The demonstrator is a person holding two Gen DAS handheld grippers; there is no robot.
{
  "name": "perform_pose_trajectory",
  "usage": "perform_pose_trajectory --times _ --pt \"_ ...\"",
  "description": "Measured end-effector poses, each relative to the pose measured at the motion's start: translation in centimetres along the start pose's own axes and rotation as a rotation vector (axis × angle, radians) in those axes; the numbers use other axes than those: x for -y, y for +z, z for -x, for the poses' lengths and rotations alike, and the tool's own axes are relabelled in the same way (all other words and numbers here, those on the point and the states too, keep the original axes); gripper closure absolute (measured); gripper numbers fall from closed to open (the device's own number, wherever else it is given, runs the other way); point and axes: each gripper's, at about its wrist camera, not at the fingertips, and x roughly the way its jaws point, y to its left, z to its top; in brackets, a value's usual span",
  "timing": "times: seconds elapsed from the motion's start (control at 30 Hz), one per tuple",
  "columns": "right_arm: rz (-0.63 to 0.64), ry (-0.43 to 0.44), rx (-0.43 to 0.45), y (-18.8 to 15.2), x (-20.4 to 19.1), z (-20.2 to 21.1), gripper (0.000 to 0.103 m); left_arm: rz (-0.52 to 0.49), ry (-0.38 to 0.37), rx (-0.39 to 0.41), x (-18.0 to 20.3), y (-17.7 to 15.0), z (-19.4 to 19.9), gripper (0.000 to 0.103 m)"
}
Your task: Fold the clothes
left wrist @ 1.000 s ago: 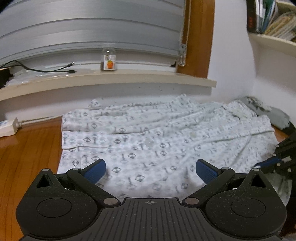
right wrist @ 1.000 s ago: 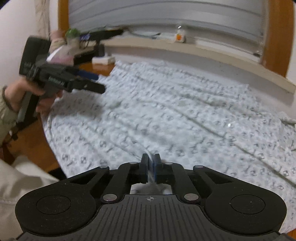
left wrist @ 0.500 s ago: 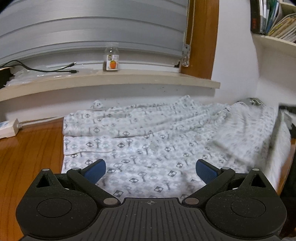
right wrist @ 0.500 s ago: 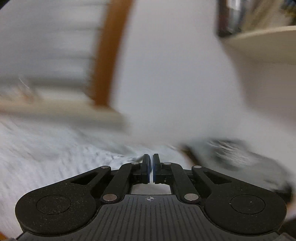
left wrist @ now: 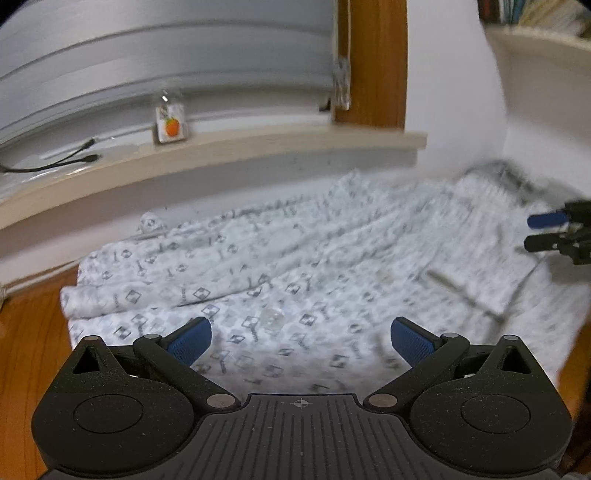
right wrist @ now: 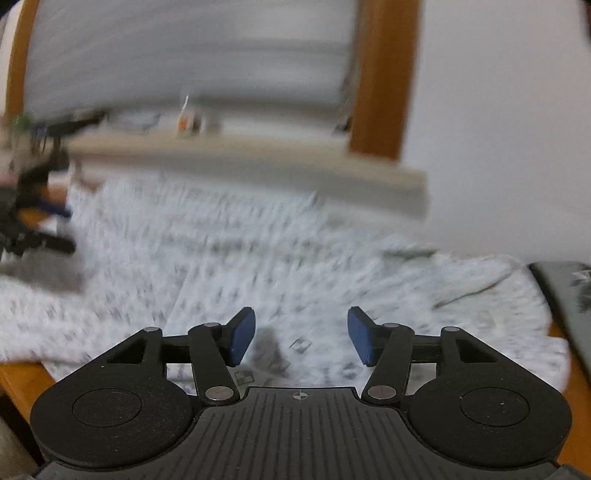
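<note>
A white garment [left wrist: 295,280] with a grey diamond print lies spread on the wooden table [left wrist: 33,332], its right part folded over onto itself. My left gripper [left wrist: 300,338] hovers low over the garment's near edge, open, with nothing between its blue pads. In the right wrist view my right gripper [right wrist: 301,339] is over the garment [right wrist: 295,266] with its jaws opening; no cloth is between the pads. Each gripper shows in the other's view: the right gripper [left wrist: 546,232] at the right edge, the left gripper [right wrist: 48,229] blurred at the left.
A window sill [left wrist: 258,147] runs behind the table with a small orange-labelled bottle [left wrist: 170,122] and a black cable [left wrist: 55,164] on it. A bookshelf [left wrist: 535,33] hangs at the upper right. A dark grey cloth [right wrist: 565,288] lies beyond the garment's right end.
The right gripper, shut a second ago, swung across with the garment's edge, and its jaws have parted and let go. The left gripper drifted over the cloth and stays open.
</note>
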Motion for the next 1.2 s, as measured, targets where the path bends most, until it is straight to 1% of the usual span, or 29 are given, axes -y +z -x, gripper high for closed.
perform_pose_trajectory --times 0.07,0.1,0.13,0.2,0.3,0.37,0.4,0.5,0.57,0.63,0.73,0.8,0.87,0.93,0.97,1.0,1.07,1.1,1.13,1.2 --pt "-0.015 0.000 -0.031 0.1 0.4 -1.1 0.049 -0.010 -0.012 -0.081 -0.5 0.2 -1.4 0.000" --pt "-0.031 0.005 -0.044 0.1 0.8 -1.5 0.049 -0.015 -0.028 -0.092 -0.9 0.3 -1.7 0.000" --pt "-0.045 0.009 -0.055 0.2 1.3 -1.8 0.049 -0.019 -0.045 -0.097 -1.2 0.4 -2.0 0.000" --pt "-0.047 -0.010 -0.042 0.6 1.9 -1.3 0.049 -0.037 -0.068 -0.097 -1.8 0.5 -2.3 0.000" --pt "-0.047 -0.082 -0.031 0.9 3.5 -0.5 0.047 -0.053 -0.094 -0.099 -3.0 0.9 -2.9 0.000" --pt "-0.058 -0.130 -0.048 0.6 4.9 -0.3 0.041 -0.067 -0.116 -0.101 -3.8 1.3 -3.5 0.000" --pt "-0.080 -0.110 -0.069 0.3 5.4 -0.6 0.034 -0.072 -0.125 -0.102 -4.2 1.5 -3.7 0.000" --pt "-0.144 -0.051 -0.130 -0.6 7.2 -1.5 0.034 -0.092 -0.152 -0.103 -5.0 1.8 -4.3 0.000" --pt "-0.176 -0.005 -0.154 -0.8 8.0 -1.9 0.042 -0.091 -0.153 -0.102 -5.4 2.0 -4.5 0.000" --pt "-0.203 0.050 -0.165 -0.7 8.4 -2.1 0.100 -0.090 -0.162 -0.102 -5.6 2.1 -4.6 0.000" --pt "-0.238 0.047 -0.079 0.2 9.1 -0.7 0.102 -0.087 -0.161 -0.099 -5.6 2.0 -4.5 0.000" --pt "-0.284 -0.026 0.054 1.1 10.3 1.7 0.102 -0.083 -0.156 -0.097 -5.6 2.0 -4.4 0.000" --pt "-0.332 -0.130 0.197 1.8 11.8 4.4 0.102 -0.078 -0.151 -0.095 -5.6 1.9 -4.3 0.000" --pt "-0.394 -0.229 0.288 1.8 13.4 6.4 0.102 -0.073 -0.146 -0.094 -5.6 1.9 -4.3 0.000" --pt "-0.393 -0.239 0.270 1.8 14.1 6.2 0.101 -0.071 -0.143 -0.094 -5.5 1.9 -4.3 0.000" --pt "-0.388 -0.211 0.215 1.6 14.8 5.0 0.097 -0.069 -0.138 -0.094 -5.5 1.9 -4.3 0.000" --pt "-0.377 -0.158 0.122 1.1 15.7 2.7 0.095 -0.063 -0.127 -0.094 -5.3 1.8 -4.3 0.000" --pt "-0.360 -0.116 0.075 0.9 15.6 1.4 0.088 -0.059 -0.118 -0.094 -5.2 1.9 -4.3 0.000" --pt "-0.342 -0.074 0.030 0.7 15.5 0.1 0.074 -0.053 -0.109 -0.095 -5.1 1.9 -4.2 0.000" --pt "-0.310 0.010 -0.028 0.6 14.6 -1.9 0.060 -0.040 -0.090 -0.096 -4.9 1.9 -4.2 0.000"
